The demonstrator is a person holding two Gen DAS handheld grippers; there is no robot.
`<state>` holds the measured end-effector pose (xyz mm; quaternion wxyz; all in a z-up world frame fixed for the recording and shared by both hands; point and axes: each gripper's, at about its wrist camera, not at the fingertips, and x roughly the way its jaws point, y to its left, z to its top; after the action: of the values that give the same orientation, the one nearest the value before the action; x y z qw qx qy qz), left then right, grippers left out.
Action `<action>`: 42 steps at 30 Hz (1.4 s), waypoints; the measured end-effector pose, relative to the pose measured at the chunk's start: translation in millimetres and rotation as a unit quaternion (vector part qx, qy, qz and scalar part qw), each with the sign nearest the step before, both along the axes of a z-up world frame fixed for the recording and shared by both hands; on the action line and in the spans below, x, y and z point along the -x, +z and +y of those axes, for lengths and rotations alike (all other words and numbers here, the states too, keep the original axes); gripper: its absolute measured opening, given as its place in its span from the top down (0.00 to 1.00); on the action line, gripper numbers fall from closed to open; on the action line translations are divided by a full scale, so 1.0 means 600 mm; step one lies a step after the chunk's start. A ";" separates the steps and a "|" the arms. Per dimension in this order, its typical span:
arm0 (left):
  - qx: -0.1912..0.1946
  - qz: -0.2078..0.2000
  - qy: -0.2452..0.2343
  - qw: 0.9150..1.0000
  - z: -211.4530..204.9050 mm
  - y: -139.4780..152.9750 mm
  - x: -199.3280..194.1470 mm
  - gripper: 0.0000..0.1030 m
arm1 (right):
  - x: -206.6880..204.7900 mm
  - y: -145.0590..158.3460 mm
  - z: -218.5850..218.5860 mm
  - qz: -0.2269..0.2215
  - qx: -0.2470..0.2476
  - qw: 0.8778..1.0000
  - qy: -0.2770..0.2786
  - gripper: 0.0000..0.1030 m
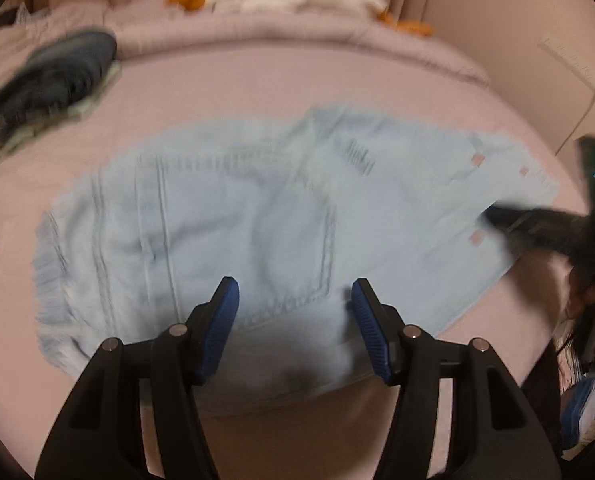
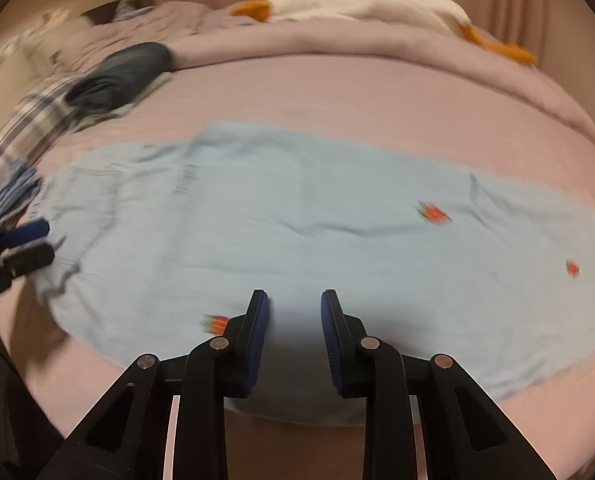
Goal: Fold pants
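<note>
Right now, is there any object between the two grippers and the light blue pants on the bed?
Nothing visible. The left gripper and right gripper are both open above the light blue pants, with no object between. The dark folded clothes lie apart.

— Any lettering to read on the pale blue pants (image 1: 225, 216) spread over the bed (image 1: 225, 80)?

— None legible. A dark printed mark (image 1: 361, 156) near one end is smeared by blur. The small red motifs (image 2: 435, 213) in the right wrist view are pictures, not words.
</note>
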<state>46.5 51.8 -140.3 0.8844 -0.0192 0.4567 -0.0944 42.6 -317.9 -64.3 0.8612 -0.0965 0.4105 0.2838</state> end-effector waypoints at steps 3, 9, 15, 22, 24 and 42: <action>-0.006 -0.007 -0.008 1.000 0.001 0.000 0.004 0.43 | -0.035 0.007 -0.076 0.009 -0.034 0.998 -0.042 0.74; -0.024 0.001 -0.009 1.000 -0.005 0.000 -0.003 0.40 | -0.136 0.026 -0.245 0.024 -0.079 0.986 -0.146 0.74; -0.036 0.010 0.007 0.999 -0.012 0.008 -0.009 0.40 | -0.219 0.039 -0.382 0.027 -0.107 0.960 -0.259 0.74; 0.037 -0.028 -0.067 0.997 -0.092 0.050 -0.028 0.35 | -0.215 0.046 -0.413 0.059 -0.173 0.962 -0.202 0.68; 0.039 -0.024 -0.079 0.996 -0.123 0.043 -0.045 0.35 | -0.230 0.031 -0.444 0.073 -0.175 0.959 -0.212 0.68; -0.002 0.009 -0.069 0.998 -0.152 -0.007 -0.069 0.26 | -0.342 0.069 -0.368 0.062 -0.182 0.960 -0.204 0.67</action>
<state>87.7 -39.2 -144.8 0.8718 0.0132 0.4647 -0.1546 248.1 -538.9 -23.2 0.8769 0.1654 0.4150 0.1772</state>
